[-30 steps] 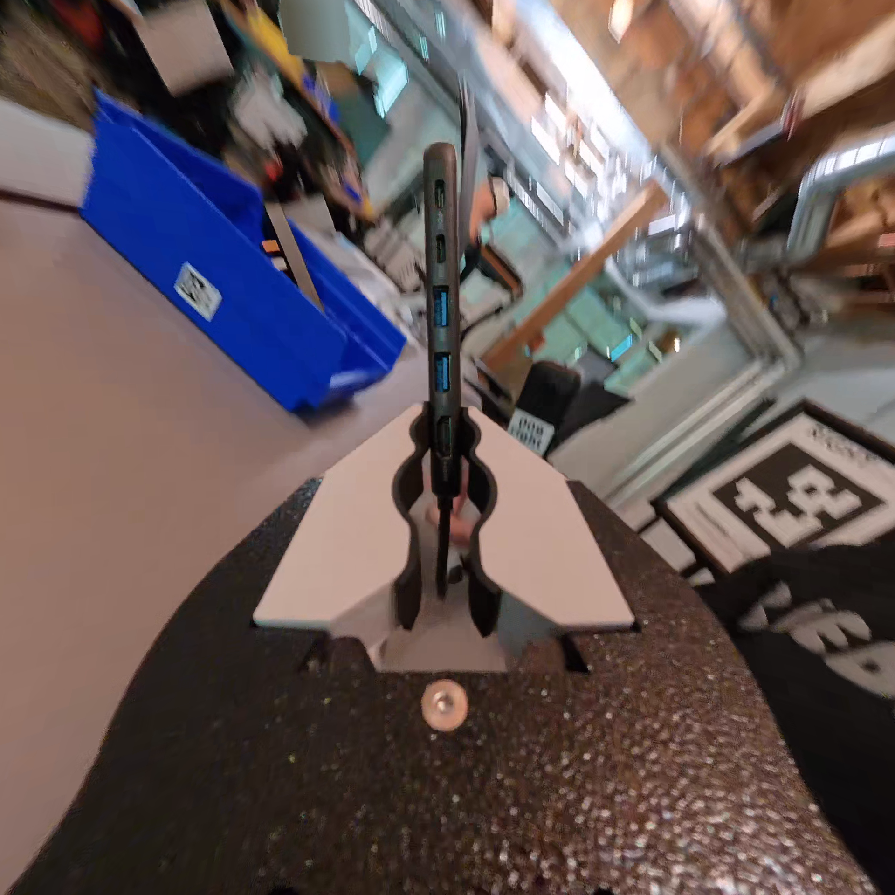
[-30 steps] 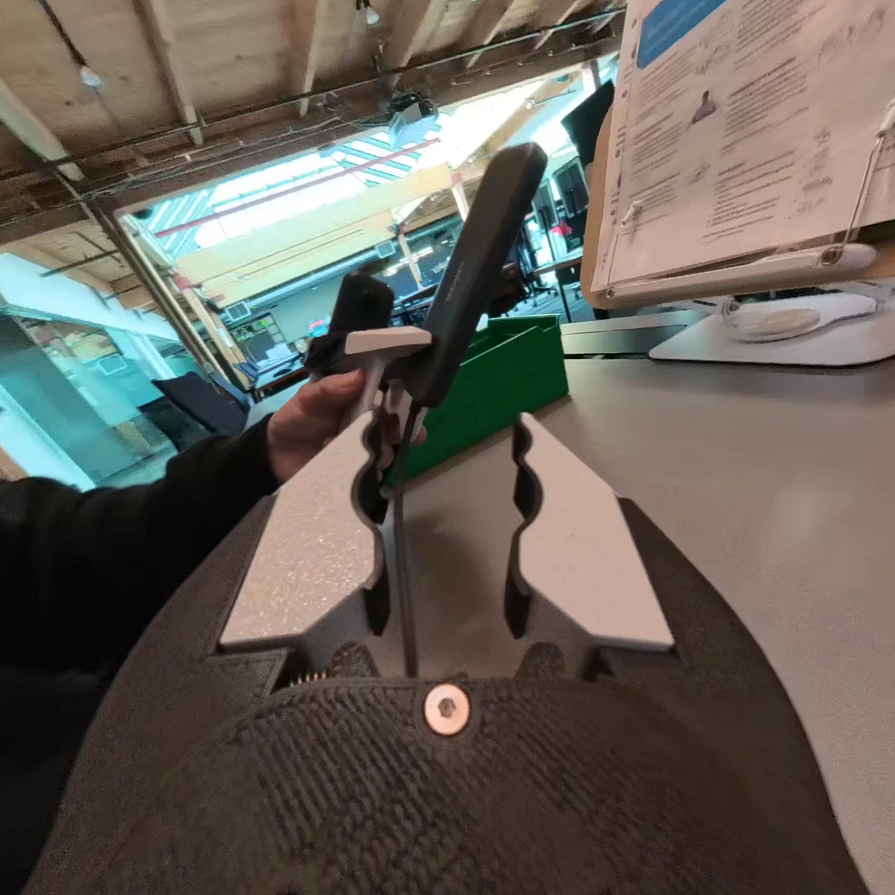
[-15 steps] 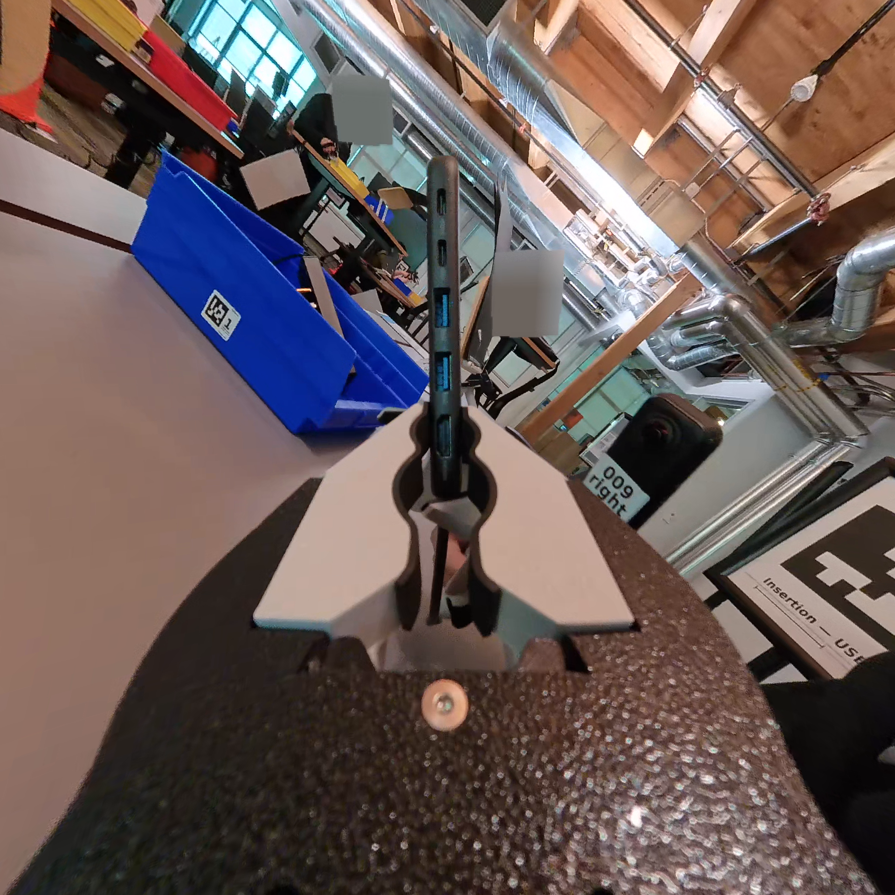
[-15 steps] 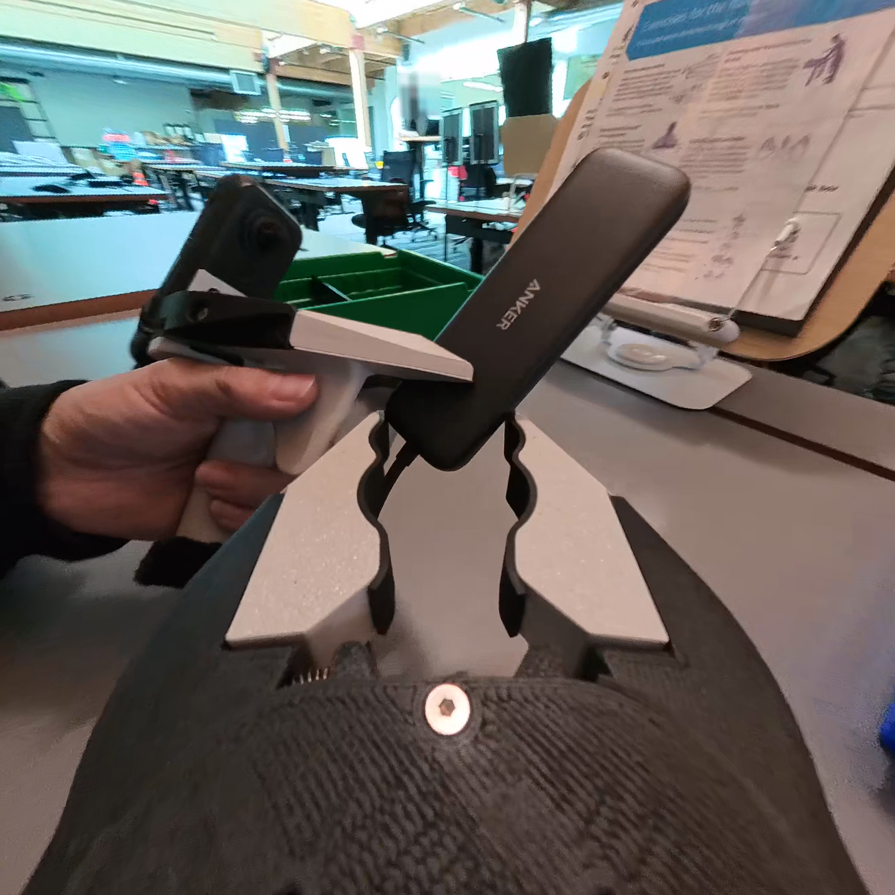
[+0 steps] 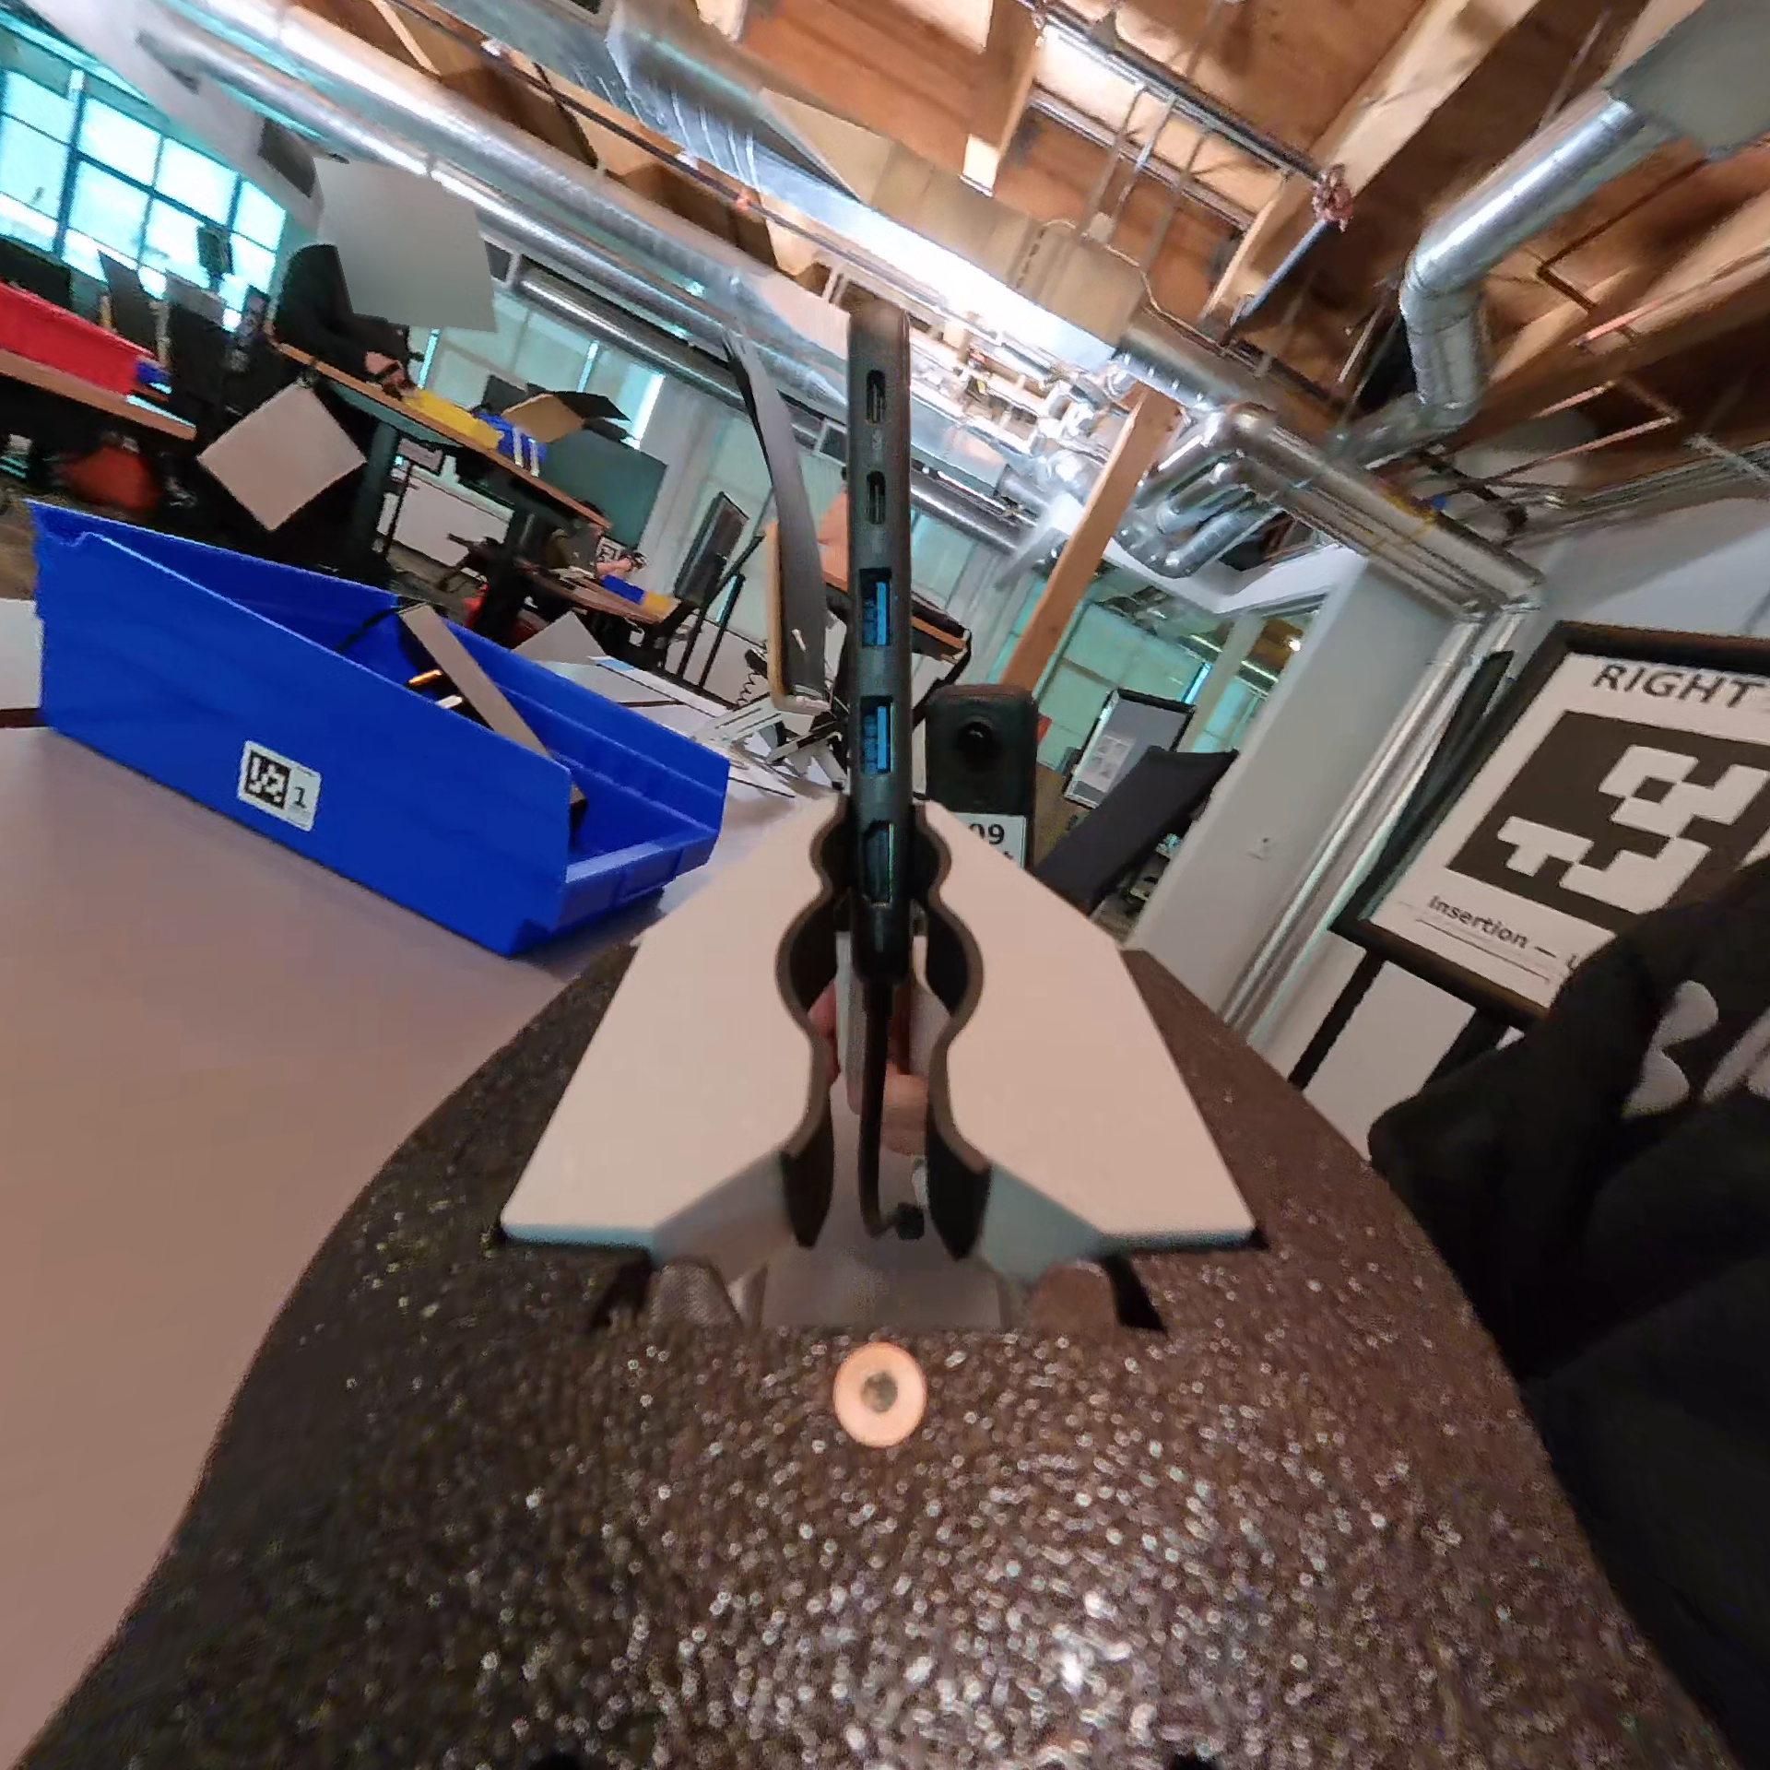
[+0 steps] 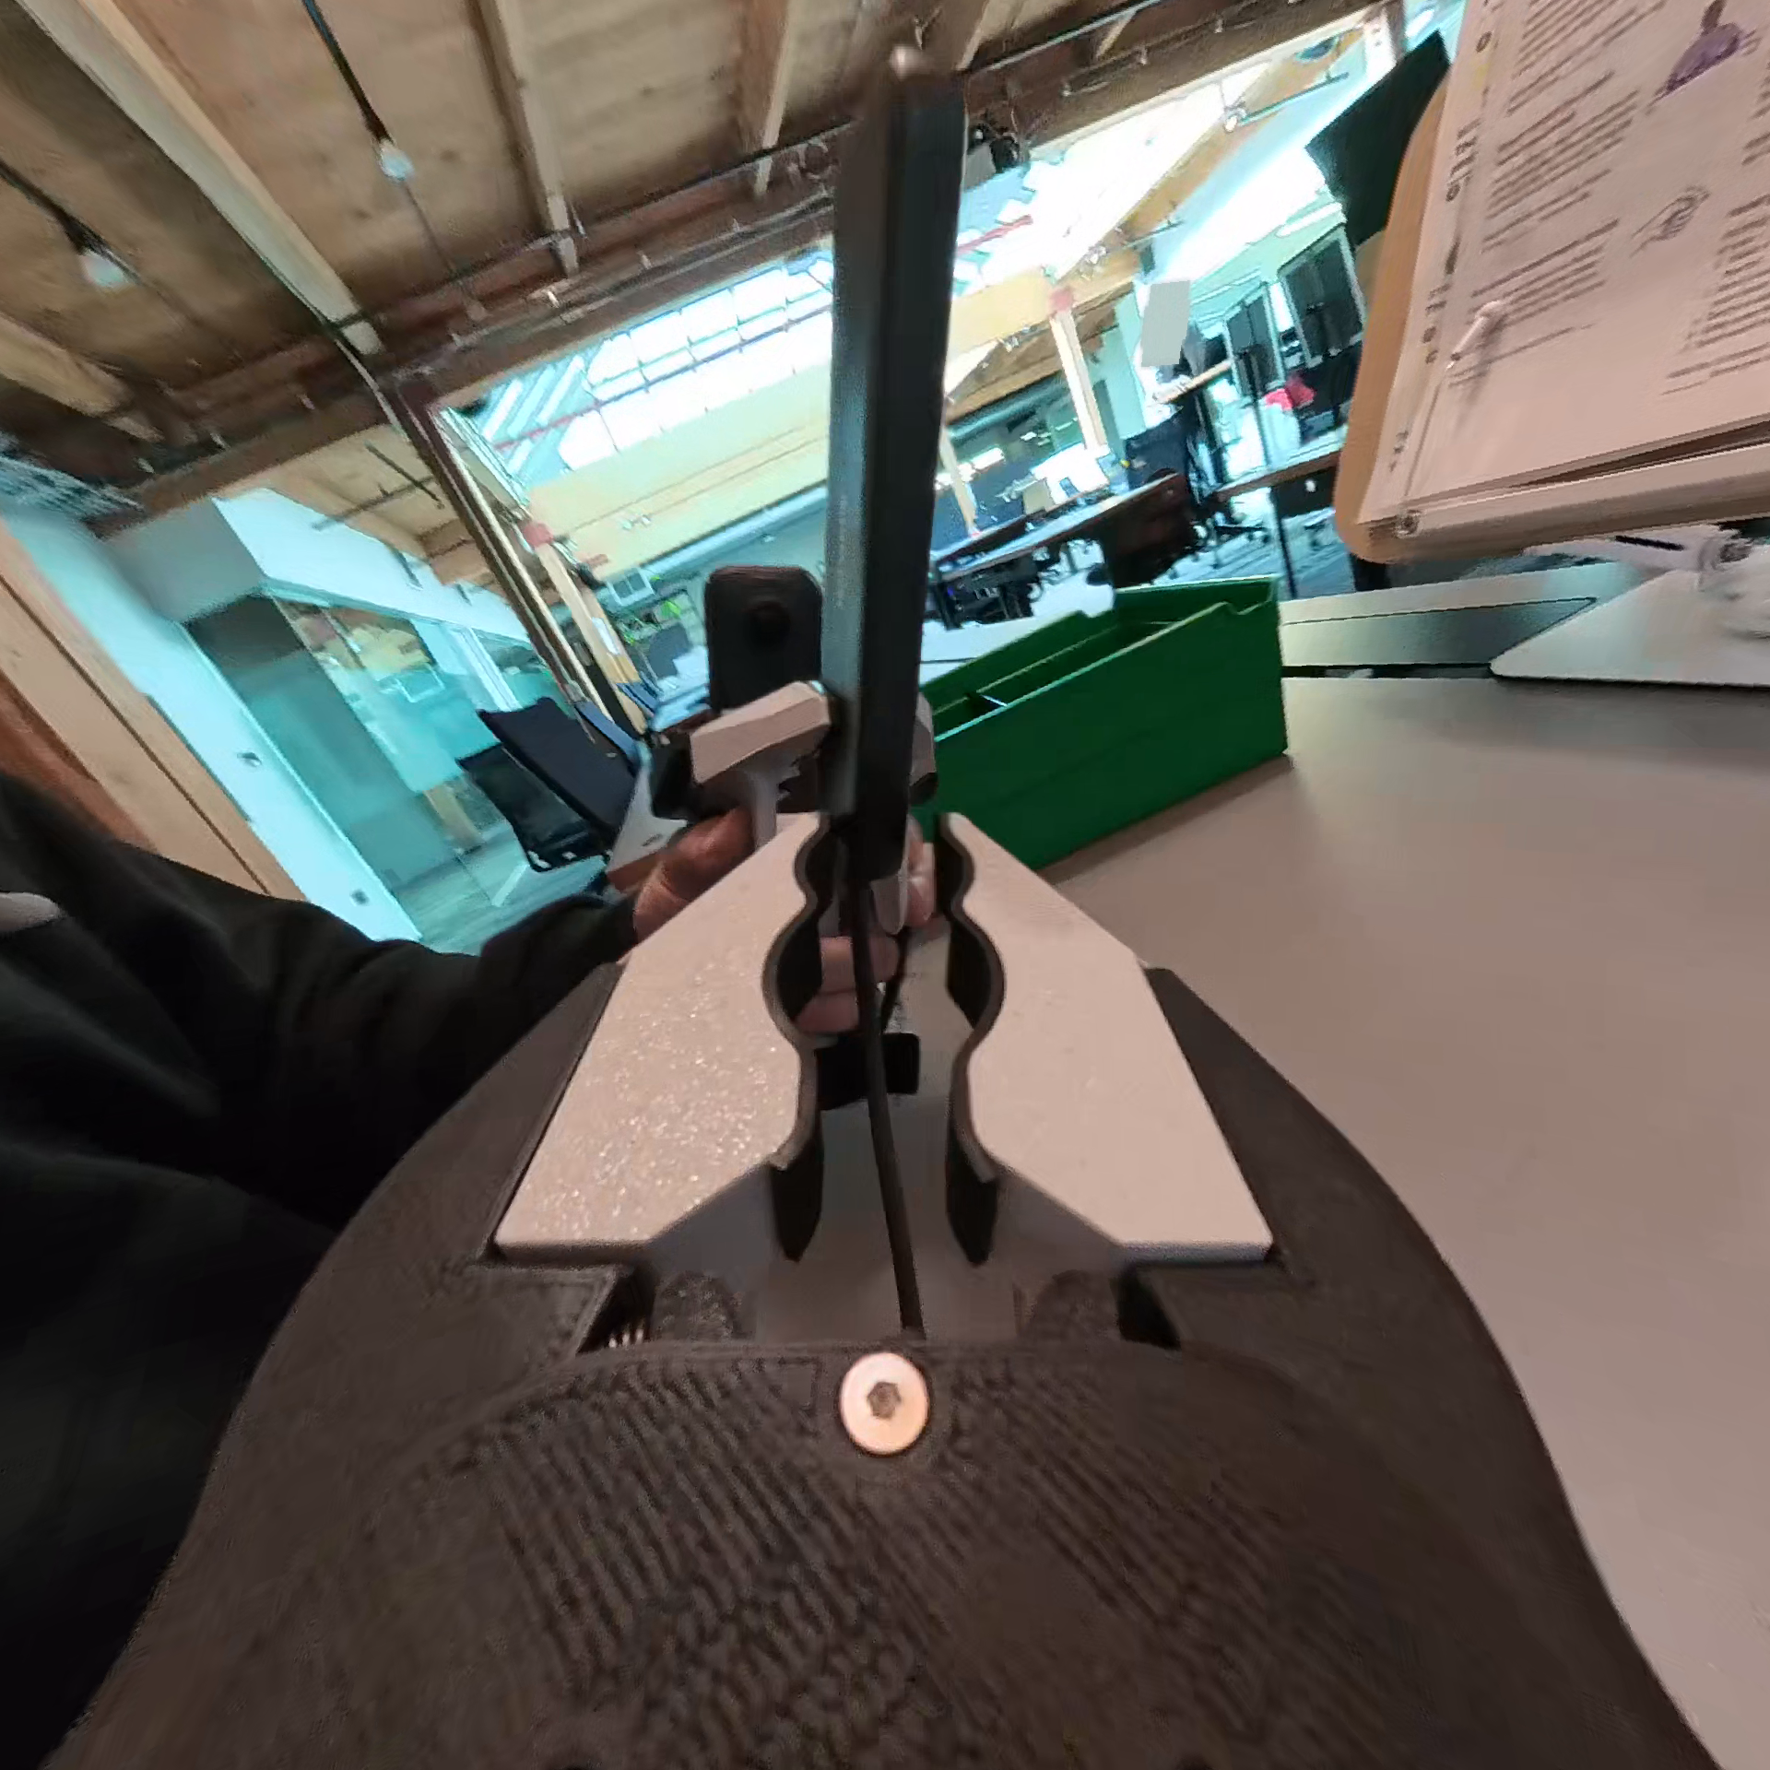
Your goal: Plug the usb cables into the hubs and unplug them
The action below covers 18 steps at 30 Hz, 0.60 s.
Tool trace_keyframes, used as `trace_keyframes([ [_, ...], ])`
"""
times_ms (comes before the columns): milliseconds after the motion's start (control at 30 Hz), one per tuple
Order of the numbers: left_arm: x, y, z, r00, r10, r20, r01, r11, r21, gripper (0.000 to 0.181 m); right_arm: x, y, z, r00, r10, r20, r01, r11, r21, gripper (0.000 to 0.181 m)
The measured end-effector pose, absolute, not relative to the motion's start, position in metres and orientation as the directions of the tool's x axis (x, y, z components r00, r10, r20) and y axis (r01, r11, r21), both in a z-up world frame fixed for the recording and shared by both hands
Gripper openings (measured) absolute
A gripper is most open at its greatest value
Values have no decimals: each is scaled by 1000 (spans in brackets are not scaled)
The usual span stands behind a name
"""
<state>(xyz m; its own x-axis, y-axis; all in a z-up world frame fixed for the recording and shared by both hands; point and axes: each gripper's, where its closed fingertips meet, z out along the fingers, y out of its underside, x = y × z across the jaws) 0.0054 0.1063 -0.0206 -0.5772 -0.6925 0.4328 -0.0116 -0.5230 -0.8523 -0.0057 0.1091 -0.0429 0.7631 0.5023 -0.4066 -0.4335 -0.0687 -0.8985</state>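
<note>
My left gripper is shut on the lower end of a dark slim USB hub, held upright and edge-on, with its ports facing this camera. The hub's thin black cable hangs down between the fingers. In the right wrist view the hub shows its plain edge, gripped by the left gripper in a hand. My right gripper sits just below that grip. Its jaws are narrow around the hub's cable end, with slim gaps. The cable runs down between them. No USB plug shows.
A blue bin stands on the grey table at the left. A green bin and a document stand are at the back right. A framed marker board stands off the table. A black sleeve is at left.
The hub has turned from tilted and flat-on to upright and edge-on in the right wrist view. The right jaws have narrowed around its lower end. The left gripper kept its hold.
</note>
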Motion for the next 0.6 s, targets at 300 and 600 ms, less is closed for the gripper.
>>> trace_keyframes([
  [300,-7,93,-24,-655,-669,350,-50,-424,-904,12,-25,94,-58,754,577,-315,-249,-192,-949,11],
  [600,-17,89,-3,-680,-703,207,-215,-79,-973,26,-37,79,-83,743,605,-287,-78,-347,-935,11],
])
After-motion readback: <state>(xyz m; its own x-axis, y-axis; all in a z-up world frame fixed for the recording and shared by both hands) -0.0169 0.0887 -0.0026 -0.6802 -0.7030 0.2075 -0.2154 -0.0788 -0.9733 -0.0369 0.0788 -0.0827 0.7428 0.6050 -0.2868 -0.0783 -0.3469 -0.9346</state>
